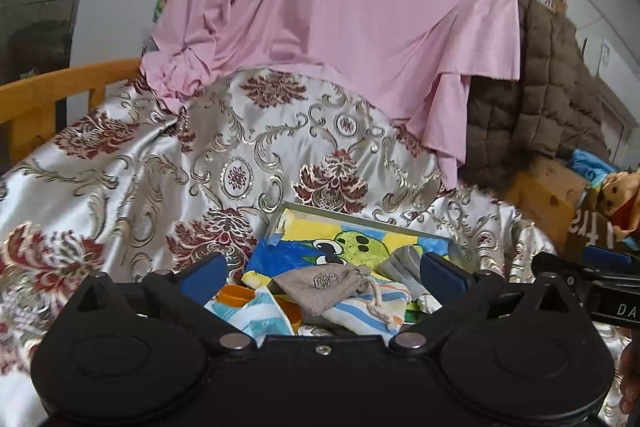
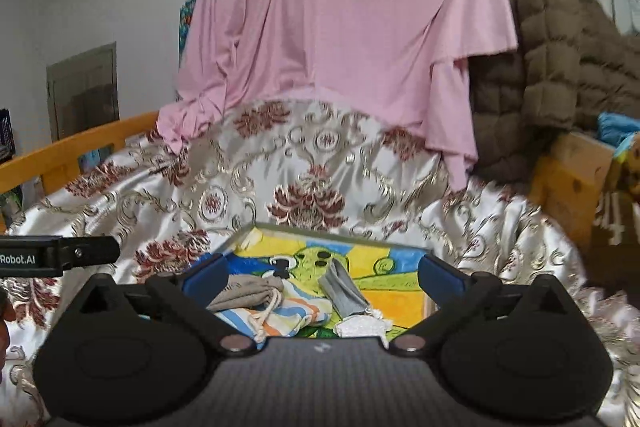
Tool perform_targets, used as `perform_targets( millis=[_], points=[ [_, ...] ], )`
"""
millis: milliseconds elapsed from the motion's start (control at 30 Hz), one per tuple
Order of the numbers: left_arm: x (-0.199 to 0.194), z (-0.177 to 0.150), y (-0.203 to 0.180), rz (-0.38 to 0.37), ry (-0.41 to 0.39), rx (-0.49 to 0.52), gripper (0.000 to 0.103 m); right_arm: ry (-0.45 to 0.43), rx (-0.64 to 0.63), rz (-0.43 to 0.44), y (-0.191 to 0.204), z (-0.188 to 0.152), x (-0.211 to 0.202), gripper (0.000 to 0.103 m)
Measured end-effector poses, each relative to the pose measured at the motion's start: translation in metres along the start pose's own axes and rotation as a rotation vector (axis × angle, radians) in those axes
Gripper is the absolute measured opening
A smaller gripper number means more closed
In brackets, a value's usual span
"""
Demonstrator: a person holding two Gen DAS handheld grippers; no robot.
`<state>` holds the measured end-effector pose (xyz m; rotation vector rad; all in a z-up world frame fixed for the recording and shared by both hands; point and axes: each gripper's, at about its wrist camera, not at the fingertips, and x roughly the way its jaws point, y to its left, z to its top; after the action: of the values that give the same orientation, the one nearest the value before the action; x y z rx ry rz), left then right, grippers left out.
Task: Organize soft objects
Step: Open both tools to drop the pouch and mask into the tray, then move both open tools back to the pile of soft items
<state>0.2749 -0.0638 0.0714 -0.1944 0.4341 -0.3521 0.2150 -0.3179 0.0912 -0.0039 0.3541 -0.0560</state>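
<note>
A shallow box (image 1: 360, 217) (image 2: 320, 231) lies on the satin cover, lined with a cartoon-print cloth (image 1: 360, 243) (image 2: 400, 291) in yellow, green and blue. On it rest a beige drawstring pouch (image 1: 320, 287) (image 2: 248, 293), a striped cloth (image 1: 360, 311) (image 2: 292, 311), a grey fabric piece (image 1: 404, 267) (image 2: 344, 291) and a small glittery white item (image 2: 360, 327). An orange object (image 1: 236, 295) peeks out at the left. My left gripper (image 1: 324, 267) hovers open above the pile, holding nothing. My right gripper (image 2: 323, 275) is open too, side by side with the left, and empty.
A patterned silver and red satin cover (image 1: 160, 167) spreads over the bed. Behind hang a pink sheet (image 1: 340, 7) and a brown quilted blanket (image 1: 552, 99). A wooden rail (image 1: 60, 87) runs at the left. A cardboard box (image 1: 552, 195) and a plush toy (image 1: 620, 195) sit at the right.
</note>
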Motion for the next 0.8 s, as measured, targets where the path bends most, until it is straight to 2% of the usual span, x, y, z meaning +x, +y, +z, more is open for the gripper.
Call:
perform_targets(
  millis=[233,400,533,800],
  points=[
    [-0.051,-0.017,0.009,-0.01,-0.028,-0.014,0.102,-0.063,-0.017,-0.025,0.022,-0.013,-0.052,0.103],
    [-0.08,-0.032,0.016,-0.009,-0.025,0.022,0.102,-0.085,-0.045,-0.03,0.041,-0.025,-0.079,0.103],
    [-0.099,-0.045,0.024,0.001,-0.02,0.055,0.102,-0.081,-0.044,-0.029,0.054,-0.036,-0.093,0.103],
    [-0.123,-0.073,0.05,0.023,0.039,0.07,0.102,-0.041,-0.026,-0.037,0.072,-0.069,-0.111,0.103]
  ],
)
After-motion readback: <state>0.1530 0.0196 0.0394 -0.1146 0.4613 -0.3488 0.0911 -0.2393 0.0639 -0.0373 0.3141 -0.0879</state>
